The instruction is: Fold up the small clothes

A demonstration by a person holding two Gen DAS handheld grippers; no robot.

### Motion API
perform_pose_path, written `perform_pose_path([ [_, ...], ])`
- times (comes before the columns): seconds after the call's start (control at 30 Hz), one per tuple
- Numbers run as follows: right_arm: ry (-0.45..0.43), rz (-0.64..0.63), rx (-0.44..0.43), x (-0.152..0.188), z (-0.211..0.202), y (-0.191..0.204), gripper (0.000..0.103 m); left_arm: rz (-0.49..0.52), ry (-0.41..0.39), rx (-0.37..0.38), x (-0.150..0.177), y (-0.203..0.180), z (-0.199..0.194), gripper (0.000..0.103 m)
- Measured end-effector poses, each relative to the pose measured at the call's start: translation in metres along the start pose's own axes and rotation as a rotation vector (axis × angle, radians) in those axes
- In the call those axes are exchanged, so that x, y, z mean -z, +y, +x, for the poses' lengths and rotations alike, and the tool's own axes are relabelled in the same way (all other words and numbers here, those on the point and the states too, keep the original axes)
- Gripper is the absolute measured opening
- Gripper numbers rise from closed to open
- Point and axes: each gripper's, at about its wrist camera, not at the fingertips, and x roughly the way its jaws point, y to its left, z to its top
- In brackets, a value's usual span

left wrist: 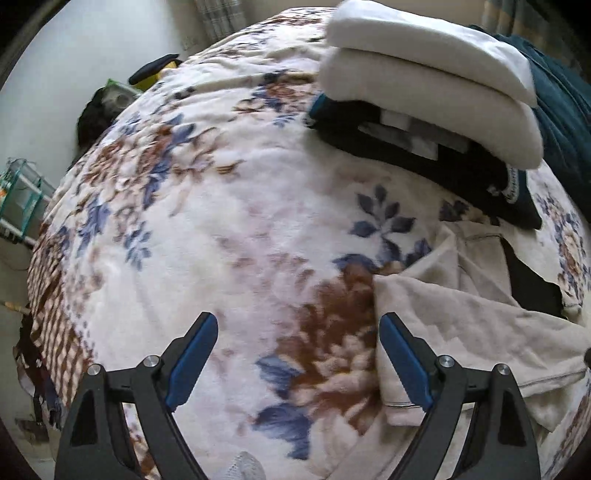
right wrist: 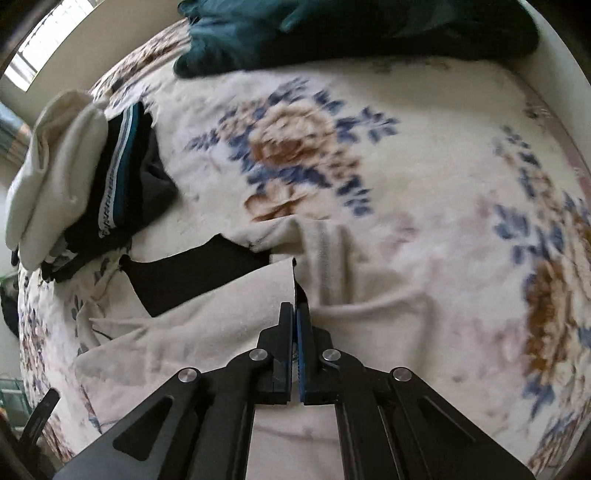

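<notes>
Left gripper (left wrist: 297,354) is spread wide, its blue-padded fingers (left wrist: 192,360) apart above the floral blanket (left wrist: 229,206) with nothing between them; the right-hand finger sits over the edge of the beige garment (left wrist: 461,325), though contact cannot be confirmed. Right gripper (right wrist: 295,314) is pressed together, its jaws pinching a raised fold of the same beige garment (right wrist: 207,332); the cloth rises to the fingertips and drops away on both sides. The garment lies crumpled and partly spread on the blanket (right wrist: 424,155), directly ahead of the right gripper and to the right of the left gripper. A black panel (right wrist: 192,273) shows at the garment's far-left side in the right wrist view; whether it is lining or a separate item cannot be determined. Beyond the garment stands a stack of folded clothes: dark folded items with a teal-and-white band (right wrist: 122,177) at the base, two folded cream-white pieces (left wrist: 424,85) on top. Further back, a dark teal fabric (right wrist: 351,29) lies bunched along the far edge of the blanket. In the left wrist view, past the bed's edge, a teal-framed rack (left wrist: 22,199) stands by the wall. Motion blur softens both views.
</notes>
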Motion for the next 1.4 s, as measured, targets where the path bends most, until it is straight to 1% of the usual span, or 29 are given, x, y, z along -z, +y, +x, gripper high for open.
perform_pose_path([
  [0.13, -0.010, 0.063, 0.034, 0.001, -0.020, -0.033, 0.002, 0.044, -0.002, 0.034, -0.002, -0.019, 0.002, 0.089],
  [0.17, 0.008, 0.085, 0.023, 0.001, -0.020, -0.043, 0.002, 0.049, -0.002, 0.037, -0.002, -0.021, 0.003, 0.089],
  [0.23, 0.013, 0.124, 0.042, 0.001, -0.022, -0.060, 0.002, 0.059, -0.006, 0.044, -0.003, -0.029, 0.006, 0.089],
  [0.33, 0.033, 0.173, 0.039, 0.002, -0.017, -0.079, 0.002, 0.065, 0.001, 0.062, -0.005, -0.038, 0.012, 0.089],
  [0.4, 0.084, 0.213, -0.014, 0.003, -0.008, -0.087, 0.002, 0.088, 0.007, 0.075, -0.007, -0.048, 0.018, 0.089],
  [0.43, 0.095, 0.242, -0.033, 0.005, -0.005, -0.092, 0.002, 0.106, 0.014, 0.074, -0.007, -0.055, 0.022, 0.089],
  [0.5, 0.100, 0.256, -0.034, 0.007, -0.003, -0.095, 0.002, 0.117, 0.020, 0.082, -0.010, -0.062, 0.026, 0.089],
  [0.6, 0.094, 0.284, -0.008, 0.010, -0.002, -0.101, 0.002, 0.079, -0.023, 0.063, -0.016, -0.055, 0.016, 0.089],
  [0.67, 0.061, 0.302, 0.050, 0.010, -0.010, -0.110, 0.002, 0.039, -0.043, 0.060, -0.022, -0.042, 0.011, 0.089],
  [0.77, 0.025, 0.339, 0.081, 0.008, -0.022, -0.129, 0.002, 0.017, -0.024, 0.060, -0.024, -0.030, 0.015, 0.089],
  [0.87, 0.027, 0.346, 0.089, 0.004, -0.028, -0.141, 0.002, 0.039, 0.009, 0.056, -0.023, -0.031, 0.027, 0.089],
  [0.93, 0.064, 0.342, 0.022, 0.002, -0.026, -0.142, 0.002, 0.047, 0.006, 0.060, -0.022, -0.033, 0.026, 0.089],
  [1.0, 0.079, 0.370, -0.044, 0.003, -0.027, -0.142, 0.003, 0.061, 0.005, 0.064, -0.020, -0.037, 0.020, 0.089],
  [1.03, 0.099, 0.373, -0.079, 0.003, -0.024, -0.140, 0.008, 0.071, 0.004, 0.074, -0.018, -0.041, 0.015, 0.089],
  [1.07, 0.109, 0.377, -0.097, 0.005, -0.023, -0.137, 0.017, 0.079, 0.001, 0.087, -0.016, -0.045, 0.011, 0.089],
  [1.13, 0.108, 0.389, -0.130, 0.009, -0.019, -0.130, 0.030, 0.109, -0.009, 0.108, -0.013, -0.055, 0.004, 0.089],
  [1.2, 0.111, 0.381, -0.161, 0.012, -0.013, -0.119, 0.030, 0.167, -0.019, 0.105, -0.011, -0.069, 0.005, 0.089],
  [1.27, 0.116, 0.363, -0.165, 0.015, -0.007, -0.106, 0.030, 0.236, -0.012, 0.043, -0.007, -0.082, 0.019, 0.089],
  [1.33, 0.119, 0.302, -0.166, 0.016, 0.003, -0.090, 0.030, 0.284, 0.022, -0.028, -0.001, -0.085, 0.047, 0.089],
  [1.37, 0.134, 0.260, -0.130, 0.016, 0.012, -0.081, 0.030, 0.297, 0.049, -0.050, 0.000, -0.084, 0.060, 0.090],
  [1.4, 0.145, 0.234, -0.097, 0.017, 0.020, -0.077, 0.030, 0.287, 0.079, -0.040, 0.000, -0.079, 0.071, 0.092],
])
